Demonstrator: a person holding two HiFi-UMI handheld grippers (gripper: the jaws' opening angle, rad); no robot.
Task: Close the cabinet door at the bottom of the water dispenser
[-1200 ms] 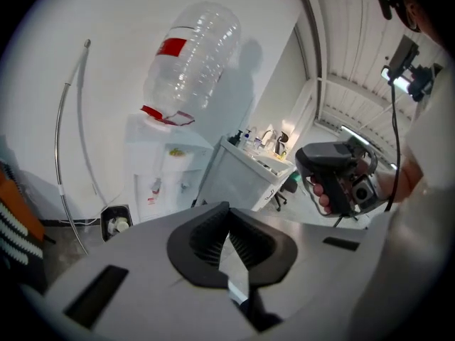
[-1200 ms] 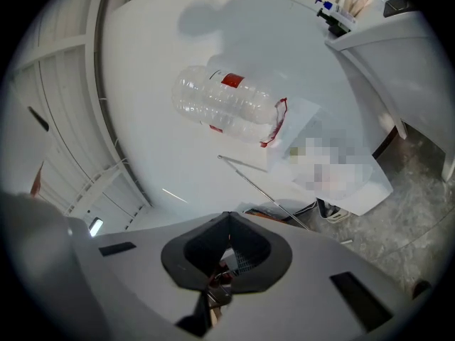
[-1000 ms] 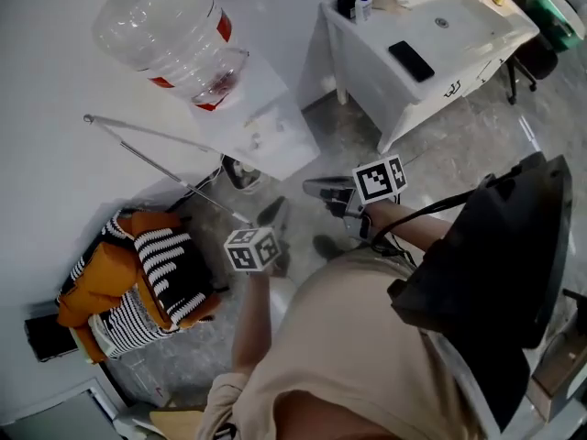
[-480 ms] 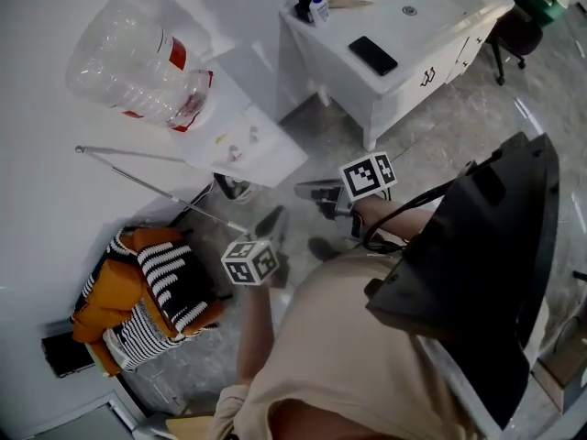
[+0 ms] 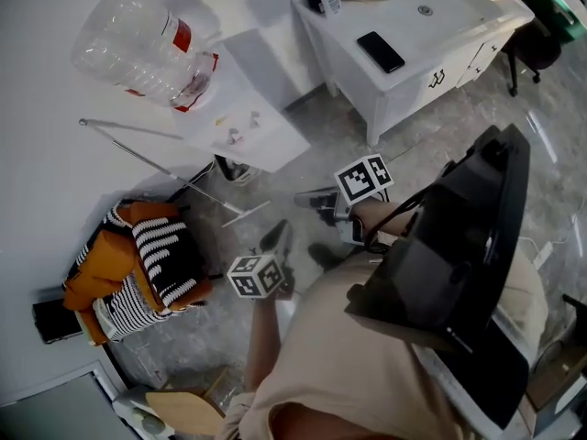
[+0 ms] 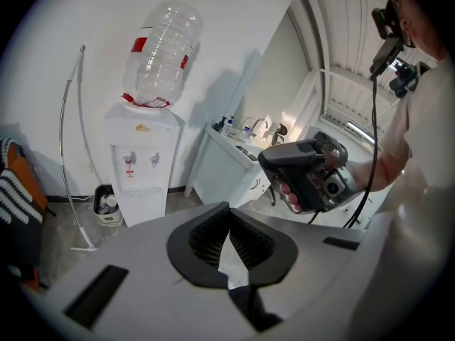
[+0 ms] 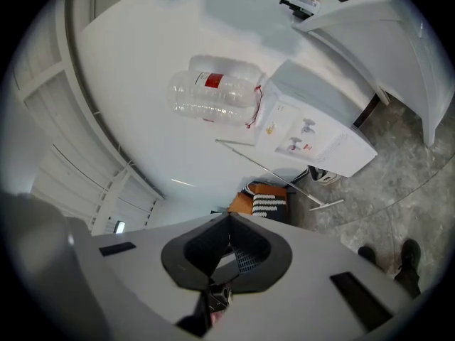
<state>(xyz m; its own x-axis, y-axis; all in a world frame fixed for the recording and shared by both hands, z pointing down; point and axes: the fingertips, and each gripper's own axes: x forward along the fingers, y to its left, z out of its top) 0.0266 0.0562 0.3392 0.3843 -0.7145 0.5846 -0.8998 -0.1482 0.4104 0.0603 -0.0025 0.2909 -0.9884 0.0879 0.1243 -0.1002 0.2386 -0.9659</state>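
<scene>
The water dispenser (image 6: 141, 163) stands by the wall, well apart from both claws, and I cannot tell if its bottom door (image 6: 144, 204) is open. A push that misses could knock the thin pole (image 6: 66, 155) or the little bin (image 6: 106, 204) beside it. The left claw (image 6: 228, 219) and right claw (image 7: 229, 226) are both shut tight, holding nothing

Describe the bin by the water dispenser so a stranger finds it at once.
Find the white water dispenser topped by an upturned clear bottle. On the floor at its foot, between it and a thin bent pole, stands the bin: small, dark, the only open container there.
</scene>
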